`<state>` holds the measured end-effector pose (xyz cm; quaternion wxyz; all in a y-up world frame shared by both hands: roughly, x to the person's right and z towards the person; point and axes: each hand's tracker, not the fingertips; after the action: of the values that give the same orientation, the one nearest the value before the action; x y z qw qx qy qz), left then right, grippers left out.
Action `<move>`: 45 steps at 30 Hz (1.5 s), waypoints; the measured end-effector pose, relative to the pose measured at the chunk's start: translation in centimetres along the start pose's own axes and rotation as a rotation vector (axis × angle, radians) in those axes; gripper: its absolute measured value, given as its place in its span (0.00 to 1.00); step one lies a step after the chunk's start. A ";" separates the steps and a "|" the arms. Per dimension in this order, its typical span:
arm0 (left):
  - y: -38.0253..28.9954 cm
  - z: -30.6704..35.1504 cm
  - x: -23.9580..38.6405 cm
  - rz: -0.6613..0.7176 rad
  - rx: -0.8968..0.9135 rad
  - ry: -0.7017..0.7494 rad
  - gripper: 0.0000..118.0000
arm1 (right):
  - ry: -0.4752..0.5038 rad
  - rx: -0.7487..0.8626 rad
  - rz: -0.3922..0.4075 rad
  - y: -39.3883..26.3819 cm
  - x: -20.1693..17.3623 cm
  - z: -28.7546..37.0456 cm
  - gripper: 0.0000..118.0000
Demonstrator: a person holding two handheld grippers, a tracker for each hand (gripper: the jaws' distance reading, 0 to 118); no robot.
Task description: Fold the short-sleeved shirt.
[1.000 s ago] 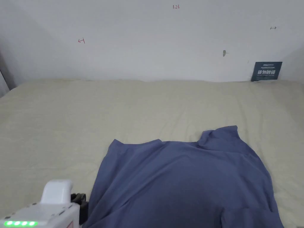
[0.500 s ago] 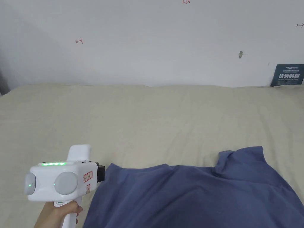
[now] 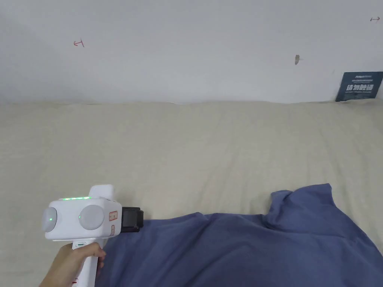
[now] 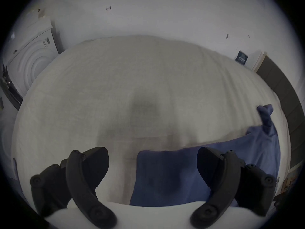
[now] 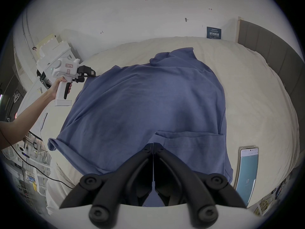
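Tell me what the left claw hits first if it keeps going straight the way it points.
Probably the bed sheet: the open left claw straddles the blue shirt's corner, with bare sheet ahead. Depth is unclear.

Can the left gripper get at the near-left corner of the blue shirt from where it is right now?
Probably yes. The left gripper is open, and the shirt corner already lies between its jaws on the bed sheet, with nothing in the way.

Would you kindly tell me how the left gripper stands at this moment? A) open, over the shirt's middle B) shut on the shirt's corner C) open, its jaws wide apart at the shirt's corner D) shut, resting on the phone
C: in the left gripper view the left gripper has its jaws spread wide, with the corner of the shirt between them and not pressed by either.
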<state>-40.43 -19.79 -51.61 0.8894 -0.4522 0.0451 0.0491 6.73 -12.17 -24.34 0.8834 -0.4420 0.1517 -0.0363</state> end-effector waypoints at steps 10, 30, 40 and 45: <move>-1.6 -0.5 0.4 -0.030 0.068 0.026 0.01 | -0.003 0.003 -0.030 0.7 -0.4 -0.4 0.03; -2.5 7.1 2.2 -0.158 0.200 0.037 0.01 | -0.096 0.079 -0.097 16.3 13.9 -9.1 0.93; -2.1 8.4 2.3 -0.191 0.238 0.029 0.01 | -0.290 -0.051 -0.139 22.3 20.2 -19.9 0.93; -1.9 8.1 2.6 -0.237 0.243 0.060 0.01 | -0.258 -0.118 -0.159 21.7 19.1 -22.7 0.93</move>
<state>-37.35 -14.25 -45.71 0.9354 -0.3445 0.0235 -0.0757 16.59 -20.25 -58.85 0.8625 -0.5045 0.0034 -0.0402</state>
